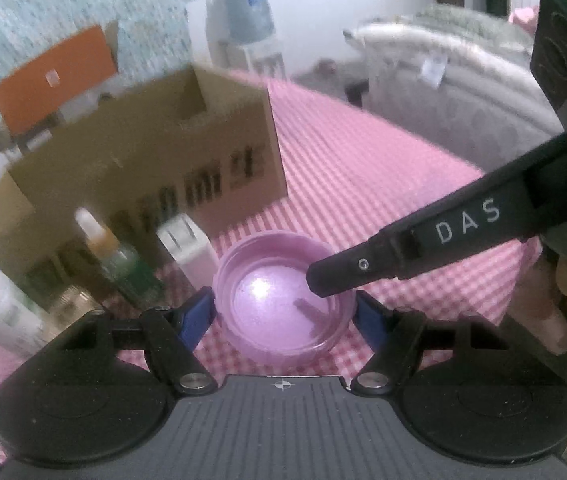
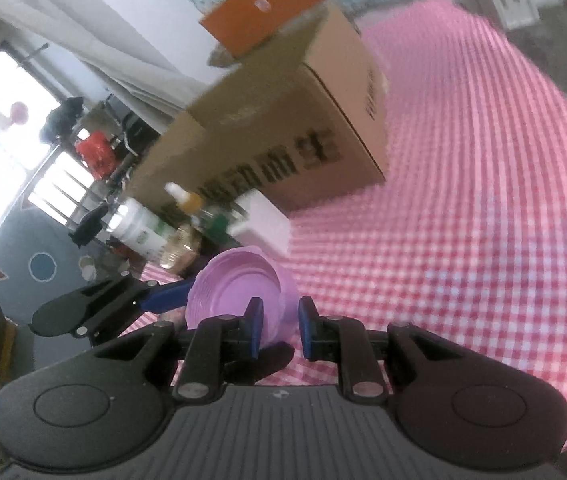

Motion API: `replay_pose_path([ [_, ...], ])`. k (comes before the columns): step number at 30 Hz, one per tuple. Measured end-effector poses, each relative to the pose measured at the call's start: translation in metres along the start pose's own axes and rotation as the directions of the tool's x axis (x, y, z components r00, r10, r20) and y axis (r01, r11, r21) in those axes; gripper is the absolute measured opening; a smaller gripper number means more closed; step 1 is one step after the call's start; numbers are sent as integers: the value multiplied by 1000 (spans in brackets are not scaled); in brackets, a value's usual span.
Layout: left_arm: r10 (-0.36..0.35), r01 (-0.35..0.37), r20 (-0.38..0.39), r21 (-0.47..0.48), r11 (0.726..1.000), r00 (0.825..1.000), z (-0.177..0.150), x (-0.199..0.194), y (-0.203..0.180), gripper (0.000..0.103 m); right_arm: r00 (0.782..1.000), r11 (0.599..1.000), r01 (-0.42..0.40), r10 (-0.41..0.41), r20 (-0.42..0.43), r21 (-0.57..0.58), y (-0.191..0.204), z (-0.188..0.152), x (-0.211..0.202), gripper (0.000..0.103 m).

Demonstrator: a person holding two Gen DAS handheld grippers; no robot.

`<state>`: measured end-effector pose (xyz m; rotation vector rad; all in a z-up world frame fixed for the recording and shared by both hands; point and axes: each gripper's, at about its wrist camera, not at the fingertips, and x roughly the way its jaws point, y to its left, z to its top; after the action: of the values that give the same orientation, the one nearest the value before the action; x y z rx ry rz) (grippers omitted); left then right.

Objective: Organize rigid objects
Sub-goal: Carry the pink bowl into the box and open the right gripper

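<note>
Pink plastic lid (image 1: 283, 304): light, stiff, slick. You straddle it w/ left gripper (image 1: 285, 314), released; right gripper (image 2: 280, 326) pinches near rim. Grip by rim wall.

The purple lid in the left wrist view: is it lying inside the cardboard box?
No, the purple lid lies on the checked pink cloth in front of the cardboard box, between the left gripper's fingers.

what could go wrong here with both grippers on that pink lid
The right hand-held gripper pinches only the pink lid's thin rim, so it may slip or tip. The left hand-held gripper straddles it too, so they could pull against each other. The bottles beside it could topple.
</note>
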<state>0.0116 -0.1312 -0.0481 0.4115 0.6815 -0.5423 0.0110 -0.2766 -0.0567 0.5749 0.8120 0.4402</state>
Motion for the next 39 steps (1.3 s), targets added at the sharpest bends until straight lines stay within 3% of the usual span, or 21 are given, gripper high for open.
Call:
replay_pose_path([
  [8,93,-88,176,-32,996,980,30,-53,19,74,993,990,-24,39,109,-137,54,36,-33,21],
  [17,190,-167,249,-109,980,950,81,-70,66,74,987,957,-60,100,128,-282,104,110,-24,21],
  [24,163,-131,121,-240,962,979,111,-21,144,74,995,954,-95,86,-44,-283,116,189,50,22],
  [30,129,-142,-62,-290,947,990,113,39,196,74,968,968,-99,41,-247,-230,105,228,142,22],
  [33,97,-143,-178,-271,952,979,110,64,211,74,939,975,-96,21,-343,-202,93,230,182,22],
  [39,27,-106,-349,-209,972,937,101,95,225,74,866,987,-107,32,-500,-122,75,225,237,23],
])
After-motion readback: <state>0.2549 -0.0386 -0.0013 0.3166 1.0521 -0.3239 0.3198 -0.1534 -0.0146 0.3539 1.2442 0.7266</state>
